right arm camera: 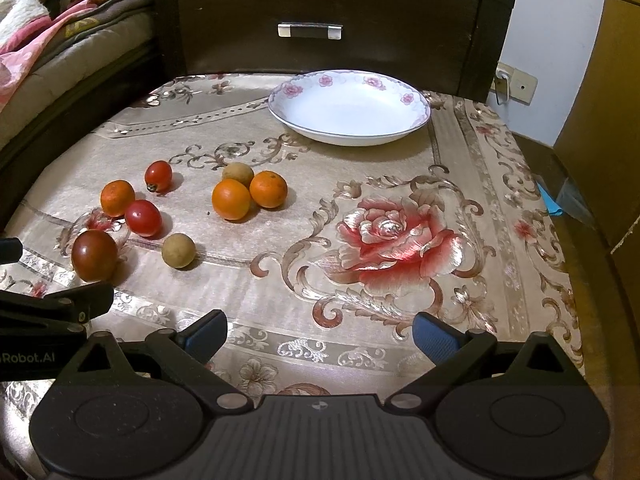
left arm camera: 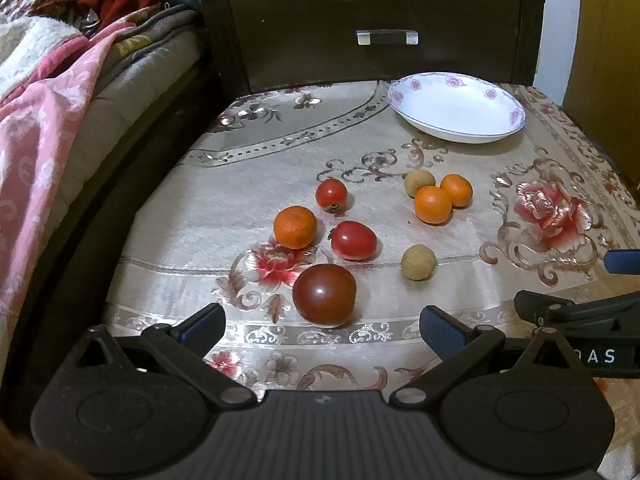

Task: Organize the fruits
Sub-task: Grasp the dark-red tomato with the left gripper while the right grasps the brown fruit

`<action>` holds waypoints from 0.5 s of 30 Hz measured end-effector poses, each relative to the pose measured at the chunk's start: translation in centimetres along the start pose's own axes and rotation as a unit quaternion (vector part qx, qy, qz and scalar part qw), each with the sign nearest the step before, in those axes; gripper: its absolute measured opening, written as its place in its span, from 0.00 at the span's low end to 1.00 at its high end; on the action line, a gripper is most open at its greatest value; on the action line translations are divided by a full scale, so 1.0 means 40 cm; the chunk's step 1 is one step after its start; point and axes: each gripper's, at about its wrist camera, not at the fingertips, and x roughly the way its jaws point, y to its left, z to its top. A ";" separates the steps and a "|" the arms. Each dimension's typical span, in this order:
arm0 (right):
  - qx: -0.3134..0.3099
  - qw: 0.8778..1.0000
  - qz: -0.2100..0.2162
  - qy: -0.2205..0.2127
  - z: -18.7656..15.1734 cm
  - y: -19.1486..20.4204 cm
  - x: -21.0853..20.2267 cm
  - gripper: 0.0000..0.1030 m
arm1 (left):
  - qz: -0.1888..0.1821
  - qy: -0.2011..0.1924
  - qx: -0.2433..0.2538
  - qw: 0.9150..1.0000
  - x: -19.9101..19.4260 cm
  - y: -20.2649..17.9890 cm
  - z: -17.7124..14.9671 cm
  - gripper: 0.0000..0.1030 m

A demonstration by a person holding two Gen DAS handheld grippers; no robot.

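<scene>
Several fruits lie loose on the embroidered tablecloth (left arm camera: 200,208). A dark brown-red tomato (left arm camera: 324,294) is nearest my left gripper (left arm camera: 322,330), which is open and empty just short of it. Behind it lie a red tomato (left arm camera: 354,240), an orange (left arm camera: 295,227) and a smaller red tomato (left arm camera: 331,195). To the right are two oranges (left arm camera: 433,204) touching a tan longan (left arm camera: 419,180), and a lone longan (left arm camera: 418,262). An empty white floral plate (left arm camera: 456,118) stands at the back. My right gripper (right arm camera: 320,334) is open and empty over bare cloth; the fruits (right arm camera: 231,199) lie to its front left.
A dark wooden drawer front (left arm camera: 372,32) with a metal handle rises behind the table. A bed with pink and brown blankets (left arm camera: 52,92) runs along the left. A wall socket (right arm camera: 516,84) and a cardboard box (right arm camera: 600,80) are at the right.
</scene>
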 end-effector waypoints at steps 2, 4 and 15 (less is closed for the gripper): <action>-0.003 1.000 0.005 -0.001 0.003 0.002 -0.002 0.92 | -0.004 -0.002 -0.005 1.000 0.000 0.006 0.001 1.00; -0.004 1.000 0.009 -0.004 0.007 0.003 -0.003 0.92 | -0.010 0.002 -0.014 1.000 0.007 0.013 0.001 1.00; -0.065 0.995 0.071 -0.019 0.063 0.028 0.035 0.82 | -0.005 -0.003 -0.019 1.000 0.018 0.041 0.008 1.00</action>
